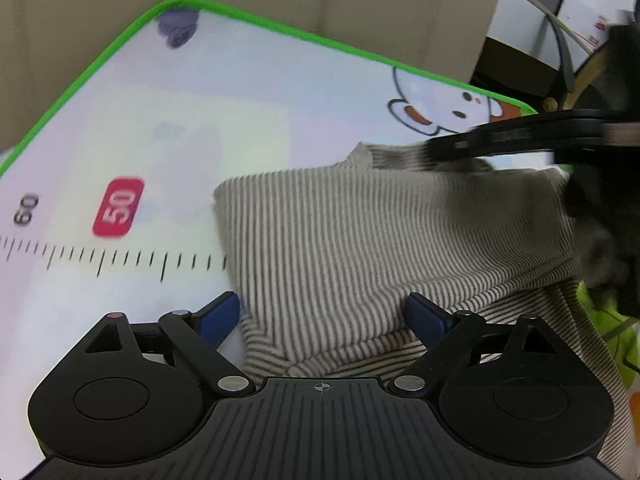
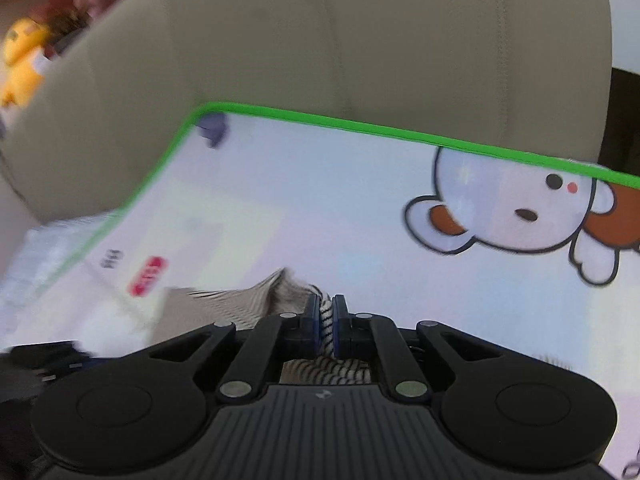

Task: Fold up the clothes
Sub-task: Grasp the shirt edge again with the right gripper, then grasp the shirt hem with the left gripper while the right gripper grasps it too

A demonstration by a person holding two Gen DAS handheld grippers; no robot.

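Striped garment (image 1: 360,240) lies folded across mat (image 1: 200,100); right gripper (image 2: 328,320) jaws pinch it, left gripper (image 1: 320,312) jaws spread.

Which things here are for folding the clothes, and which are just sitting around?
For the job:
- striped top, partly folded on the mat
- right hand-held gripper, pinching the top's edge
- left hand-held gripper, open over the top
- play mat with green edge, the folding surface

Just sitting around:
- beige sofa behind the mat
- yellow toy, blurry, far left
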